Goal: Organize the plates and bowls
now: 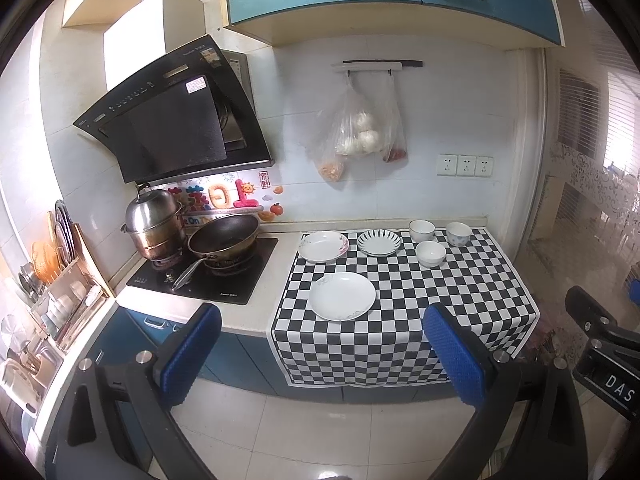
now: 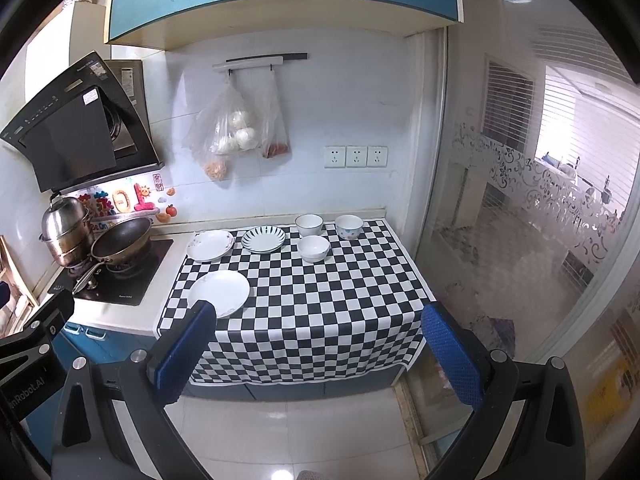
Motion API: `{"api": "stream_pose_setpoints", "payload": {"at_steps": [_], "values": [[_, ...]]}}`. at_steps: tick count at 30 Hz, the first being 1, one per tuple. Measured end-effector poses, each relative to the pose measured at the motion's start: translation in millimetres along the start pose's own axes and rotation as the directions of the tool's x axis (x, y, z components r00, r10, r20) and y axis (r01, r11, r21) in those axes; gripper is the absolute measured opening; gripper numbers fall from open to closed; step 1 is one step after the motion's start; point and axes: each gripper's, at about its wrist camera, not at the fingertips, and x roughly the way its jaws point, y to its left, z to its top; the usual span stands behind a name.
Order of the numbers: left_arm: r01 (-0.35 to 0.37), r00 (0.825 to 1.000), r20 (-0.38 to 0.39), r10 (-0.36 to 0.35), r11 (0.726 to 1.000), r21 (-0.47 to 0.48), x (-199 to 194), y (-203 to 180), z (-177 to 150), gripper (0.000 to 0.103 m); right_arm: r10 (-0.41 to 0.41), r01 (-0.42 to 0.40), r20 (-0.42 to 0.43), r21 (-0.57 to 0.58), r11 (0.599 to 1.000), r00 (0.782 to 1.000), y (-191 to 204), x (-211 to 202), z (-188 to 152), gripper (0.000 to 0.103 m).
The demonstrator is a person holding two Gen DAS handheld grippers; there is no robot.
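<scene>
A: What sits on the checkered cloth?

B: Three plates and three bowls. In the left wrist view the plain white plate lies nearest, just below the middle of the frame. Behind it, toward the wall, are the flowered plate and, to its right, the striped plate.

A: And the bowls?

B: Right of the striped plate, grouped but apart from each other: the rimmed bowl and the dotted bowl at the back, the white bowl in front of them.

A: The grippers?

B: The left gripper fills the bottom of its frame, jaws spread wide, holding nothing, above the floor and short of the counter. The right gripper is the same in its view: wide open, empty. Its left finger overlaps the near edge of the plain white plate in the picture.

A: Anything else?

B: A wok and a steamer pot on the stove at middle left.
</scene>
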Motion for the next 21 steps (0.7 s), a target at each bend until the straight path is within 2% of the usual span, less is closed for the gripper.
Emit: {"api": "stream_pose_setpoints", "payload": {"at_steps": [4, 14, 21], "values": [[0.002, 1.000, 0.011, -0.002, 1.000, 0.002, 14.2, 1.3, 2.6, 0.103, 0.013, -0.013, -0.007, 0.032, 0.999, 1.000, 2.7, 14.1, -0.2, 0.103], [0.009, 1.000, -0.005, -0.009, 1.000, 0.003, 69.9, 15.8, 13.8, 0.103, -0.058, 0.058, -0.005, 0.061, 0.996, 0.998, 21.0, 58.8, 6.0, 0.103], [0.011, 1.000, -0.020, -0.010, 1.000, 0.012, 117.8, 17.6, 26.6, 0.103, -0.072, 0.076, -0.050, 0.076, 0.994, 0.996, 33.9, 114.2, 20.1, 0.103]]}}
